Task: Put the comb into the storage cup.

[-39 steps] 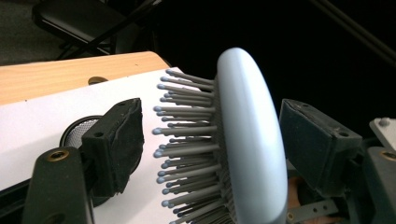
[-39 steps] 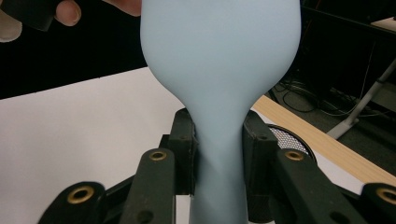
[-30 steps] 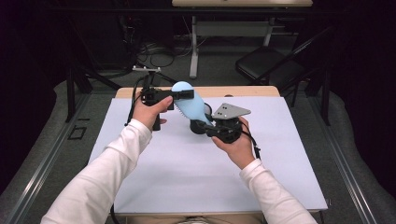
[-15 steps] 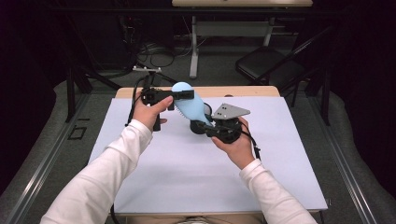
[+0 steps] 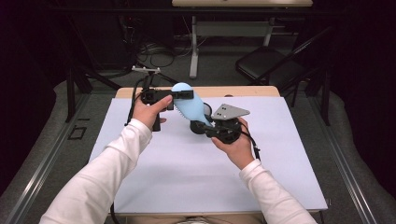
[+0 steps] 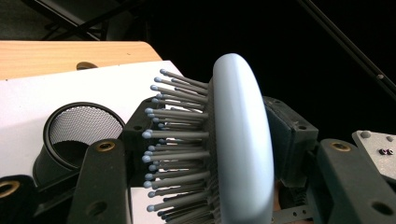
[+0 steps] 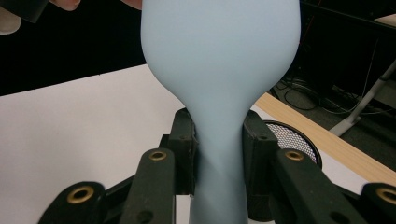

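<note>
1. Light-blue hairbrush (image 5: 189, 105) is held up above the white table sheet (image 5: 154, 177), head up and away from the person.
2. Right gripper (image 7: 219, 154) – jaws narrowed and clamped on the brush's handle neck.
3. Left gripper (image 5: 180, 94) – jaws have just been closing around the brush head; the bristles (image 6: 173, 140) face one jaw, the smooth back the other; contact cannot be confirmed.
4. Black mesh cup (image 6: 79, 135) stands on the sheet just below the brush.
5. Advice: close the left gently – seat the pads on the head's rim rather than on the bristles, keeping the right grip firm until the left is secure.
</note>
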A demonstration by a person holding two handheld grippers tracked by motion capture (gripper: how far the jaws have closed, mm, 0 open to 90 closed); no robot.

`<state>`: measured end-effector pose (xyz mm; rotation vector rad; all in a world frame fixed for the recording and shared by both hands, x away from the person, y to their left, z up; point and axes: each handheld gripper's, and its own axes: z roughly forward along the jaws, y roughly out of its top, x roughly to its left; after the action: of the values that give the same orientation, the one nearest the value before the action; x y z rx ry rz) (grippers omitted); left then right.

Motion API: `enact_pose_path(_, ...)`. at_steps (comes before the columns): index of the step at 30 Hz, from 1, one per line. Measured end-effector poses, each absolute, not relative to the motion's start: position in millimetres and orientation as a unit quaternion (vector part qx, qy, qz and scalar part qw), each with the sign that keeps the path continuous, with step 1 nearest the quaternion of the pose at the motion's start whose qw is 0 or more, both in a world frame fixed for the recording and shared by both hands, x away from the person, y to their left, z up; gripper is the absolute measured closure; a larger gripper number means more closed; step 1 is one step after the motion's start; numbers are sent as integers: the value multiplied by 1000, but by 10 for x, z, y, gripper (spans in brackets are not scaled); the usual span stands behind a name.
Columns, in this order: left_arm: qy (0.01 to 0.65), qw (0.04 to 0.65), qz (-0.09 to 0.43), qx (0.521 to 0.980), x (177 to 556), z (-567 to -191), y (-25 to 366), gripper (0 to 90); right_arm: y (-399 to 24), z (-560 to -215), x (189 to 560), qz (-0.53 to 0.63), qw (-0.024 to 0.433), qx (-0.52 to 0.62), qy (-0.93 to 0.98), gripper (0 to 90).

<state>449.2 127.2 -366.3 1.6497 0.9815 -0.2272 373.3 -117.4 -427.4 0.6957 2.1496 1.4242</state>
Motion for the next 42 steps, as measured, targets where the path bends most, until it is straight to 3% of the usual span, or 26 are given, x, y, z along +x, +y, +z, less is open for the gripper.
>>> enact_pose_path(42, 440, 552, -136, 696, 4456, -3644, 1244, 505, -1161, -4372, 3705, 527, 237, 257, 774, 693)
